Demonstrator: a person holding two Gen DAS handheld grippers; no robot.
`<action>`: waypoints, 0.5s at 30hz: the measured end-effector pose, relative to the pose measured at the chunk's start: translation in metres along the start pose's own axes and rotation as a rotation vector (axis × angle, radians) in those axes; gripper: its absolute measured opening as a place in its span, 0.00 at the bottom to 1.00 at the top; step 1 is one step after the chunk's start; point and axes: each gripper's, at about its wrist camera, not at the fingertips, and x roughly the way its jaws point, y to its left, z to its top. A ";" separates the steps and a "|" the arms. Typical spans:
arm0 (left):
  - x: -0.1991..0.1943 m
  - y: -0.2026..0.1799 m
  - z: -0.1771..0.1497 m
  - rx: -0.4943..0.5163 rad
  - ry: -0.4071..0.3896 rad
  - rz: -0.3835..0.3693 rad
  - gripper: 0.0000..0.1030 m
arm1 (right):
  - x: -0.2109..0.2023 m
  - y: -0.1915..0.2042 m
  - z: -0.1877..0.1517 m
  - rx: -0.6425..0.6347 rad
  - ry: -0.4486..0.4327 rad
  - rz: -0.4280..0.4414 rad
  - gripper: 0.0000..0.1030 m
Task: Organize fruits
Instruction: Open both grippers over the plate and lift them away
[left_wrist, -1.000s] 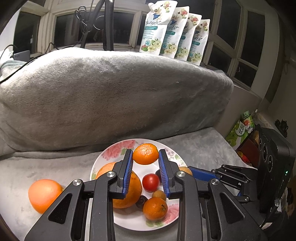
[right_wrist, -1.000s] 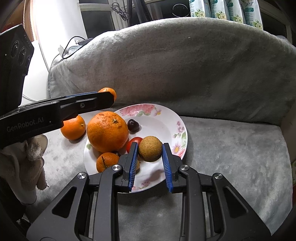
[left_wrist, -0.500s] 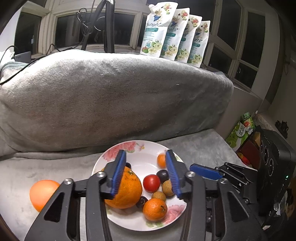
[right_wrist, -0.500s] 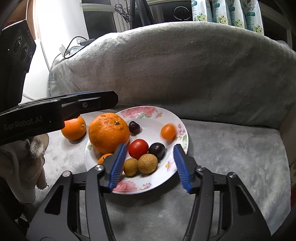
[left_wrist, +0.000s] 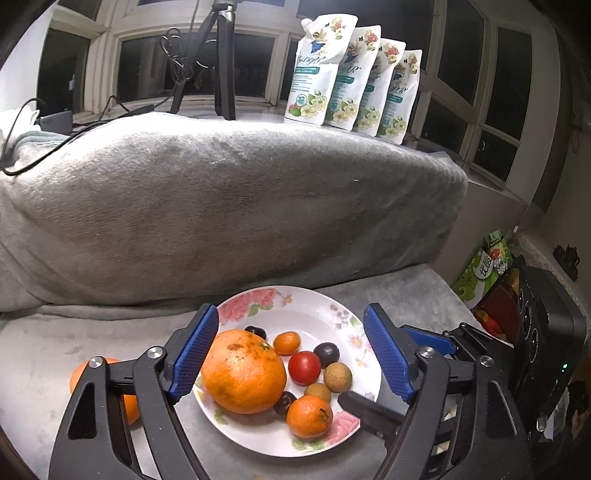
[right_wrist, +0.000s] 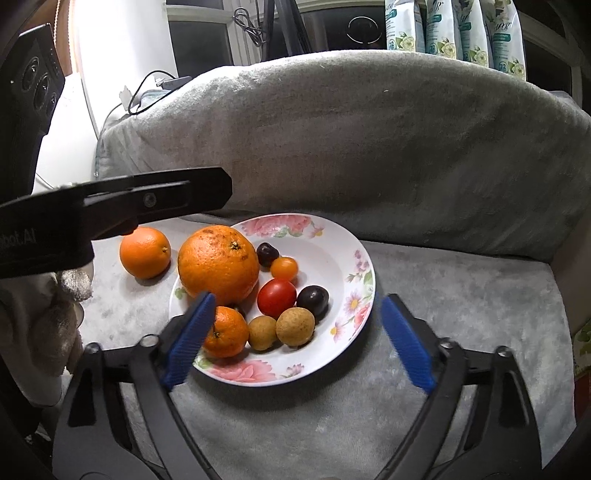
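Both my left tongs (left_wrist: 291, 350) and right tongs (right_wrist: 295, 339) gaped empty above the plate (right_wrist: 332, 236). One orange (right_wrist: 145, 252) sat left, off-plate; I judged it needed fetching next.

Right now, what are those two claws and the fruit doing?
Left gripper open, right gripper open, both empty. Fruit sits on white floral plate. One loose orange beside plate. Nothing in the way.

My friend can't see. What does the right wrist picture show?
A flowery plate on a grey blanket holds a big orange, a red tomato, and small orange, brown and dark fruits. Another orange sits on the blanket beside it. The right gripper is open in front; the left gripper's arm reaches in.
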 end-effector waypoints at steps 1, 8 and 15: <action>-0.001 0.000 0.000 -0.002 0.000 0.001 0.79 | -0.001 0.000 0.000 -0.001 -0.005 -0.001 0.93; -0.008 0.001 0.001 -0.010 -0.011 0.001 0.79 | -0.004 0.001 0.002 0.010 -0.013 -0.012 0.93; -0.018 0.002 0.001 -0.012 -0.023 -0.002 0.79 | -0.013 -0.001 0.002 0.031 -0.034 -0.012 0.99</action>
